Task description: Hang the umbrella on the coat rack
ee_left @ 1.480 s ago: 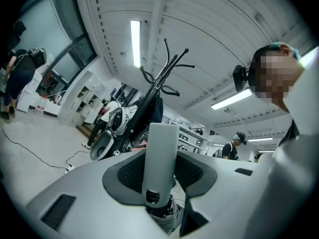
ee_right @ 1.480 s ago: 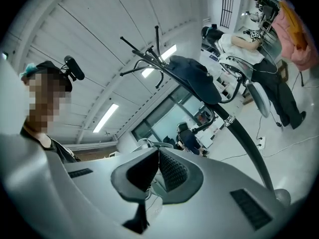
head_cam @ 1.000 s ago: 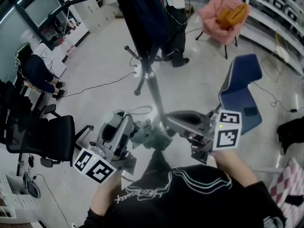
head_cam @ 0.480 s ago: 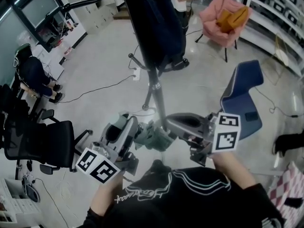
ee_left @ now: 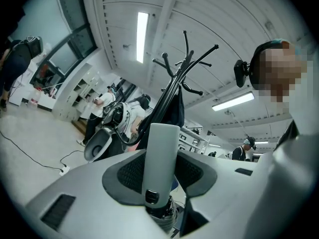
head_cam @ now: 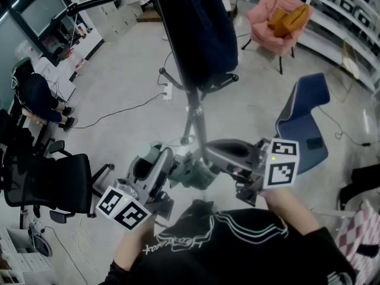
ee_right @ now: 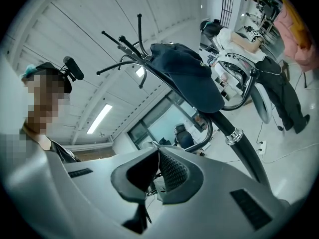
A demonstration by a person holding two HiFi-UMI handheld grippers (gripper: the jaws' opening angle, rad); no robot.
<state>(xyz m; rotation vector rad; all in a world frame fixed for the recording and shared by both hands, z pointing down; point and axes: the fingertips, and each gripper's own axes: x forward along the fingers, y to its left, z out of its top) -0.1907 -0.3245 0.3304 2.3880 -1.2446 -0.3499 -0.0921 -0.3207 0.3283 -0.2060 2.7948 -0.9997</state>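
A folded grey-green umbrella (head_cam: 193, 172) lies level between my two grippers, close to my chest. My left gripper (head_cam: 172, 166) is shut on its pale cylindrical handle (ee_left: 160, 158), which stands up between the jaws with its button showing. My right gripper (head_cam: 209, 154) is shut on the umbrella's other end; in the right gripper view (ee_right: 157, 176) the pads meet on only a thin strip. The coat rack's black pole (head_cam: 196, 120) rises just beyond the grippers, with a dark jacket (head_cam: 193, 28) hanging on it. Its bare hooks (ee_left: 185, 59) spread out at the top.
A black office chair (head_cam: 53, 183) stands at left, a blue chair (head_cam: 303, 117) at right and a pink armchair (head_cam: 276, 16) at the far right. A cable (head_cam: 119, 113) runs over the pale floor. A person (head_cam: 35, 94) sits at far left.
Both grippers have carried the umbrella forward, so the rack's pole and hanging jacket now stand nearer and larger. The hold on the umbrella looks the same.
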